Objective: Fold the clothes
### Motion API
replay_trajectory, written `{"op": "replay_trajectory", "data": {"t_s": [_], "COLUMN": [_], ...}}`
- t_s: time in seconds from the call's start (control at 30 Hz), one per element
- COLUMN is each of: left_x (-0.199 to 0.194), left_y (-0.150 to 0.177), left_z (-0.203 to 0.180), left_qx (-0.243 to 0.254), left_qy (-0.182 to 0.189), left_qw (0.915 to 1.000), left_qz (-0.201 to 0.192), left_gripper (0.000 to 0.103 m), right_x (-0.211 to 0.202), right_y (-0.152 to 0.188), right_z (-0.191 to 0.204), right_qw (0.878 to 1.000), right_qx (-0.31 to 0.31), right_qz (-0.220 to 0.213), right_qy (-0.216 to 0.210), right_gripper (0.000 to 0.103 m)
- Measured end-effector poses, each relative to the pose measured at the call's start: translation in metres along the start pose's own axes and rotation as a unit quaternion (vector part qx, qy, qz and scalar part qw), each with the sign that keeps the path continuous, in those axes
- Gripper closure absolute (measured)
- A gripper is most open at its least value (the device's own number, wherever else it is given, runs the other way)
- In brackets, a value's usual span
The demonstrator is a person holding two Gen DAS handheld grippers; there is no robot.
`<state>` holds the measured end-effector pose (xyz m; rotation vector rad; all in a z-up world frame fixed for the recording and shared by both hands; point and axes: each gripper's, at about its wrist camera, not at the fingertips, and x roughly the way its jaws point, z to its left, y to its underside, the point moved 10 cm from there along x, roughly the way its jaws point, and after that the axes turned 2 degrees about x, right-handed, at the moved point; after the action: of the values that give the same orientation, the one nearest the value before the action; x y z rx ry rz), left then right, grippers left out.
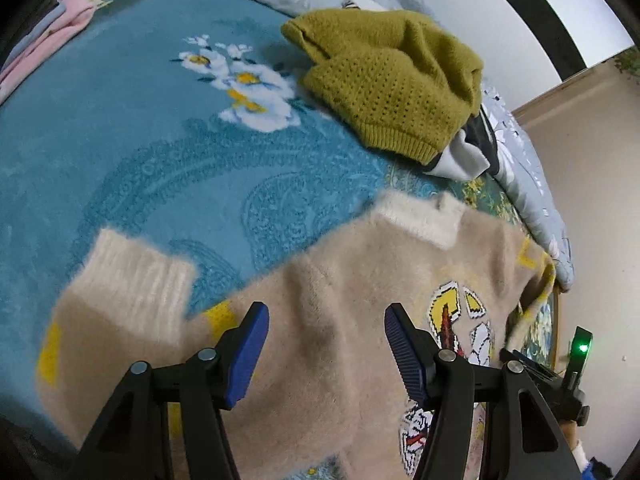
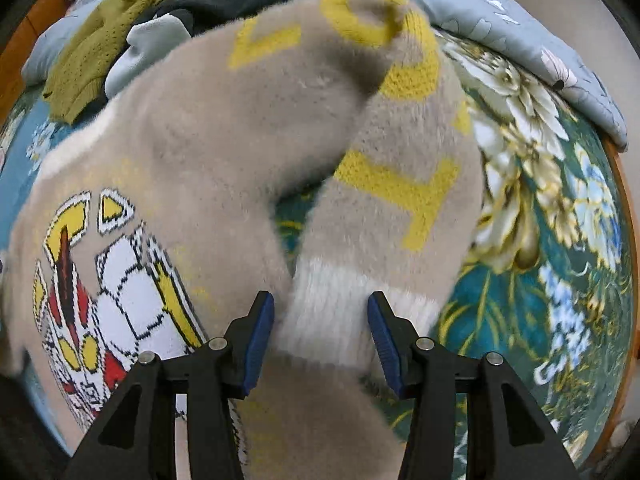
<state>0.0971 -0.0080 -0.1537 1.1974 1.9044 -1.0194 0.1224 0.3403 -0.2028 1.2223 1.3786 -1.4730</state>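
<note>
— Two feeds up on my end. What's the surface?

— I'm looking at a bed, covered by a teal blanket (image 1: pixel 132 152) with white and yellow flowers woven in. In the right wrist view its border turns dark green with big pale blossoms. A grey floral duvet (image 2: pixel 500 20) is bunched along the far edge, and beyond it I see a beige wall and a white panel with a black strip.

— Anything else lying there?

— I see an olive knitted sweater (image 1: pixel 392 84) heaped near the far edge, partly over a dark garment with a pale grey part (image 1: pixel 468 156). Pink folded clothes (image 1: pixel 60 28) sit at the far left corner.

— And the piece I'm folding?

— I have a fluffy beige sweater (image 1: pixel 320 320) lying on the blanket right under both tools. It has a cream collar, cream ribbed cuffs, yellow letters on the sleeves and a white, yellow and red figure on the chest. One sleeve lies out flat to the left. The other sleeve (image 2: pixel 400 184) is doubled back, cuff toward me.

— Grip status?

— My left hand-held gripper (image 1: pixel 326 336) is spread wide above the sweater's body, holding nothing. My right hand-held gripper (image 2: pixel 320 332) is also spread, with the cream cuff (image 2: pixel 332 304) between its blue pads; I can't tell whether they touch it.
</note>
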Motion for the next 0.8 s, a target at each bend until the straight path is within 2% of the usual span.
{"op": "replay_trajectory", "data": {"t_s": [0.13,0.17,0.2,0.23,0.37,0.5,0.6,0.67,0.77,0.8], "left_x": [-0.009,-0.012,-0.015,-0.018,-0.032,-0.047,-0.055,-0.059,-0.066,-0.070], "left_y": [-0.005,-0.006,-0.007,-0.008,-0.011,-0.016,-0.018,-0.019,-0.020,-0.020], "left_z": [0.008,0.012,0.016,0.020,0.035,0.045,0.046,0.047,0.053,0.055], "left_qx": [-0.015,-0.023,-0.030,-0.037,-0.064,-0.085,-0.085,-0.087,-0.096,-0.100], "left_qy": [0.004,0.005,0.006,0.008,0.015,0.020,0.023,0.025,0.028,0.028], "left_qw": [0.9998,0.9996,0.9993,0.9990,0.9969,0.9941,0.9929,0.9922,0.9902,0.9895], "left_qz": [-0.013,-0.017,-0.021,-0.025,-0.043,-0.065,-0.079,-0.086,-0.097,-0.101], "left_gripper": [0.039,0.039,0.039,0.039,0.039,0.039,0.039,0.039,0.039,0.039], "right_x": [0.000,-0.001,-0.002,-0.002,-0.019,-0.085,-0.144,-0.165,-0.167,-0.163], "right_y": [0.000,-0.001,-0.002,-0.003,-0.013,-0.047,-0.071,-0.076,-0.074,-0.068], "right_z": [-0.007,-0.008,-0.011,-0.016,-0.029,-0.030,0.005,0.047,0.114,0.135], "right_qw": [1.000,1.000,1.000,0.999,0.998,0.989,0.983,0.977,0.967,0.966], "right_qx": [0.012,0.014,0.017,0.024,0.060,0.119,0.087,0.046,-0.006,-0.023], "right_qz": [0.004,0.005,0.007,0.013,0.009,-0.054,-0.092,-0.093,-0.068,-0.058], "right_qy": [-0.008,-0.005,0.005,0.018,0.011,-0.062,-0.136,-0.184,-0.246,-0.253], "right_gripper": [0.054,0.066,0.088,0.090,0.095,0.096,0.096,0.096,0.096,0.096]}}
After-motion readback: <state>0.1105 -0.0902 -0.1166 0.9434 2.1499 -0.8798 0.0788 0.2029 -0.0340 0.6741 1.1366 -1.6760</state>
